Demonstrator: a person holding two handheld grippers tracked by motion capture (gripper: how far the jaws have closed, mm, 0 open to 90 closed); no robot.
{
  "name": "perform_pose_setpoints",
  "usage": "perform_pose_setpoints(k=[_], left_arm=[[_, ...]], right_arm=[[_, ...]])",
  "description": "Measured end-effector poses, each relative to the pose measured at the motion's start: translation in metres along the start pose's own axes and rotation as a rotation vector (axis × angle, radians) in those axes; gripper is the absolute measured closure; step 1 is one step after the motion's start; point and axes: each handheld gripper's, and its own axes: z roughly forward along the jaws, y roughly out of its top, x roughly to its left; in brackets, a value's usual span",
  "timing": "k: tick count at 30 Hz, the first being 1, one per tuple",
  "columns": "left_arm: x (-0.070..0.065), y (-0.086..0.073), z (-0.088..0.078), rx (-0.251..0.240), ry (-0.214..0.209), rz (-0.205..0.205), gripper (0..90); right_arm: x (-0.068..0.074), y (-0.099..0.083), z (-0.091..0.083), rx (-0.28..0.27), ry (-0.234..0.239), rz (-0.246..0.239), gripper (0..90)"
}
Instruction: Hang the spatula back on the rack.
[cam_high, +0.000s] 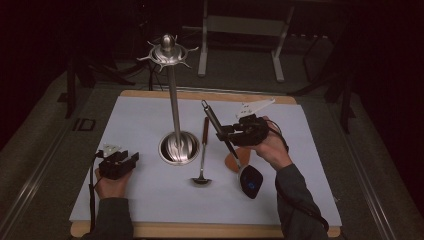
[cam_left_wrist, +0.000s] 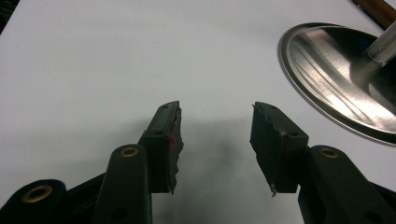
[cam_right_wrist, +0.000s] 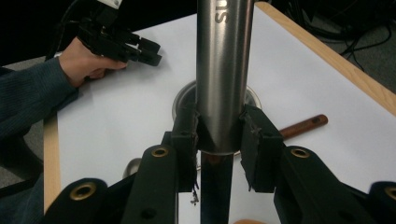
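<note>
the right gripper (cam_high: 226, 134) is seen clamped on the steel handle of a black-headed utensil (cam_right_wrist: 223, 74), both pads pressed against the tube. the utensil (cam_high: 220, 131) is held tilted, its handle tip pointing far and left, its black head (cam_high: 250, 181) low at the near side, just over the white sheet on the desk (cam_high: 150, 205). whether the head touches the sheet cannot be told. an orange piece (cam_high: 232, 161) is partly seen under the right hand (cam_high: 270, 145).

just left of the held utensil, a ladle with a brown handle (cam_high: 203, 150) lies flat on the sheet, bowl at the near end. further left, a steel hanging stand (cam_high: 176, 105) rises upright from its round base (cam_left_wrist: 336, 79), with hooks at the top.

the left gripper (cam_left_wrist: 215, 140) is held near the left edge of the sheet, jaws parted with nothing between them, well apart from the utensil, its left hand (cam_high: 112, 182) resting near the desk.
</note>
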Motion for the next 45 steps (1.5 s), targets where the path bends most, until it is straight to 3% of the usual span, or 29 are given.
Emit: perform_pose_setpoints(k=[27,45], left_arm=[[0.000,0.000,0.000,0.001,-0.003,-0.001,52.9],[0.000,0.000,0.000,0.001,-0.003,-0.004,52.8]], right_arm=[[0.007,0.016,-0.003,-0.118,0.012,-0.034,69.4],[0.009,0.030,-0.011,-0.161,0.011,-0.067,69.4]])
